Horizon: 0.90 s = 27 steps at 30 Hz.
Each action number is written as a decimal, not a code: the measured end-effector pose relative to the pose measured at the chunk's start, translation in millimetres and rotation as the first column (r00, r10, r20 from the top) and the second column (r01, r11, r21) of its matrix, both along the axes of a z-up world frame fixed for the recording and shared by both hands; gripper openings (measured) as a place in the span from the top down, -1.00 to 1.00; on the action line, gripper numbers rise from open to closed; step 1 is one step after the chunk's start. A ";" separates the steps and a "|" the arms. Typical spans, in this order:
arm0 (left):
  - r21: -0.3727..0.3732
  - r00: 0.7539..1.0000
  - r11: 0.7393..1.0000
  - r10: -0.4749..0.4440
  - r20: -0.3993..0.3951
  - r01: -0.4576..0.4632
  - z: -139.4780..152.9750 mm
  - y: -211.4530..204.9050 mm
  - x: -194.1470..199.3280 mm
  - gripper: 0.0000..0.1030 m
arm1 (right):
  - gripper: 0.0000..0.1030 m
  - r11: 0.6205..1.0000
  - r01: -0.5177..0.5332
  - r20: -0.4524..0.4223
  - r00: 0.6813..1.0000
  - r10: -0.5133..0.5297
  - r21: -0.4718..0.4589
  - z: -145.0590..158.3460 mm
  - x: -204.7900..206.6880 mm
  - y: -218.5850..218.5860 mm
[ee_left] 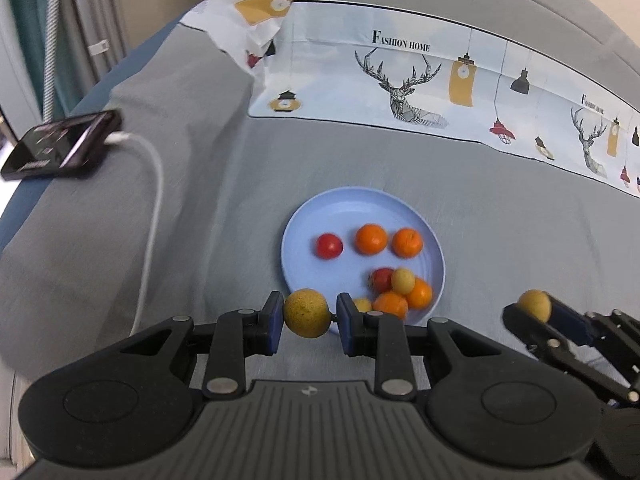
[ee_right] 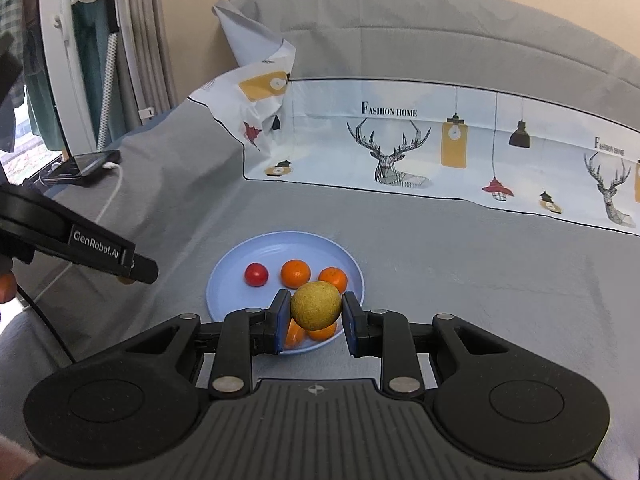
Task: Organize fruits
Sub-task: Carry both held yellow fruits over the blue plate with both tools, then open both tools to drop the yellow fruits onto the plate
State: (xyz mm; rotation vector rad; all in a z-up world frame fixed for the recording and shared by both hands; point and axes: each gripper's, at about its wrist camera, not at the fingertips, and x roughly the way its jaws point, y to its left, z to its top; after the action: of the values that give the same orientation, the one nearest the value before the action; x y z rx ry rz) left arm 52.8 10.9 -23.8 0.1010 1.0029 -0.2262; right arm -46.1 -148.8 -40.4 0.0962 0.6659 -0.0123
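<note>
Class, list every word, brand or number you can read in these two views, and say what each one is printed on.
"FASHION HOME": printed cloth, above the deer.
"GenRobot.AI": left gripper side.
"1": small tag by the rack.
Second cloth heading: blurred, likely the same words.
Phone screen: unreadable.

Left claw (ee_left: 307, 314) clamped on a fruit, right claw (ee_right: 316, 307) likewise, both angled downward

pale blue plate (ee_left: 320, 208), orange and red fruits (ee_left: 371, 239), grey cloth (ee_left: 520, 240)
</note>
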 end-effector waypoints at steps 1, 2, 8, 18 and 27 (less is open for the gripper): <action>0.000 1.000 1.000 -0.003 -0.002 0.003 -2.3 -2.6 6.5 0.38 | 0.44 1.000 -0.003 -0.006 1.000 0.003 0.003 -2.8 6.5 -1.2; -0.001 1.000 1.000 -0.006 -0.005 0.006 -5.5 -5.5 13.5 0.38 | 0.44 1.000 -0.008 -0.011 1.000 0.008 0.004 -5.7 12.8 -2.0; 0.012 0.998 1.000 -0.018 -0.054 0.019 -31.7 -21.9 54.1 0.38 | 0.44 0.999 -0.032 -0.044 0.999 0.032 0.002 -26.3 53.1 -6.1; 0.048 0.992 0.996 -0.063 -0.112 0.069 -77.1 -39.0 89.4 0.38 | 0.44 0.996 -0.089 -0.114 0.990 0.086 -0.022 -64.6 104.2 -3.3; -0.018 0.997 0.997 -0.077 0.010 0.077 -71.9 -38.0 97.3 -0.95 | 0.01 0.990 -0.130 -0.133 0.983 0.122 -0.048 -77.9 126.9 -1.8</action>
State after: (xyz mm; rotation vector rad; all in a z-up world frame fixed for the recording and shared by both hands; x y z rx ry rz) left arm 150.0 -27.1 -95.6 0.1235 0.9889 -0.3051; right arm 80.8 -150.6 -118.3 -0.0017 0.8006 0.0852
